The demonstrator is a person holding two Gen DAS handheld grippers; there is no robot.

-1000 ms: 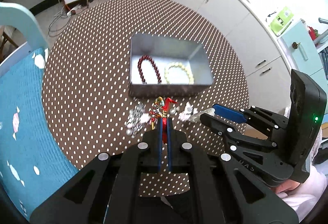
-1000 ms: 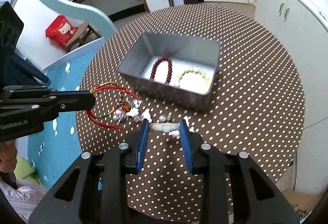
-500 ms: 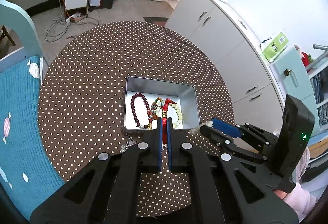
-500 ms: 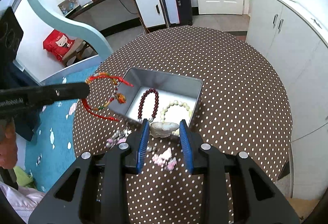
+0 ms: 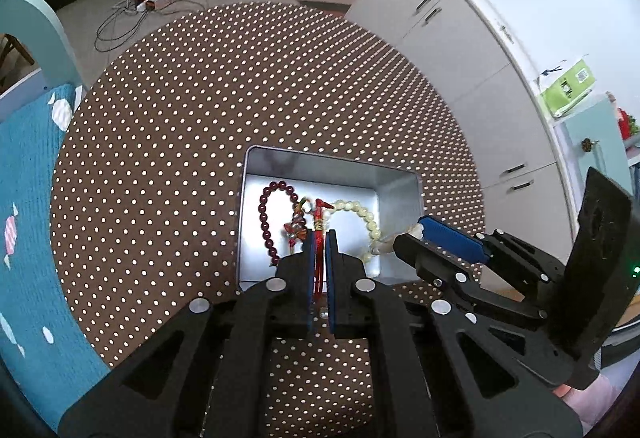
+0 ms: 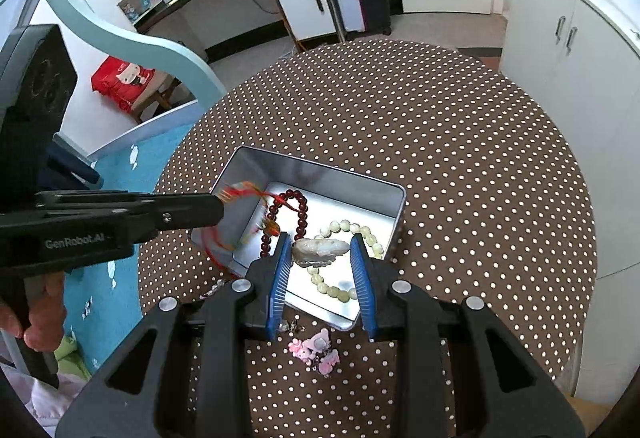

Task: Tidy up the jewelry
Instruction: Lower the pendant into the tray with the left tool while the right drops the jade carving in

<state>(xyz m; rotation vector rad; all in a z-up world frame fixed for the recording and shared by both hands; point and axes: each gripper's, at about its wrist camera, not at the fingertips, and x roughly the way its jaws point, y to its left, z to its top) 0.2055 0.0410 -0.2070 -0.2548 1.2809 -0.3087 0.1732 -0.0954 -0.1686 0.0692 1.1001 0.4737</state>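
Both grippers moved over the tin [image 6: 394,197]: left gripper [image 5: 319,238] clamps red cord [image 5: 318,234], right gripper [image 6: 322,250] clamps pale stone [image 6: 320,249]; dotted worktop [image 6: 460,157] open all round.

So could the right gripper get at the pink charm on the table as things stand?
Probably not yet: the right gripper is shut on a whitish stone piece over the tin. The pink charm lies uncovered below it.

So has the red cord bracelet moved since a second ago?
Yes. The red cord bracelet, pinched in the left gripper, went from the table in front of the metal tin to above its inside.
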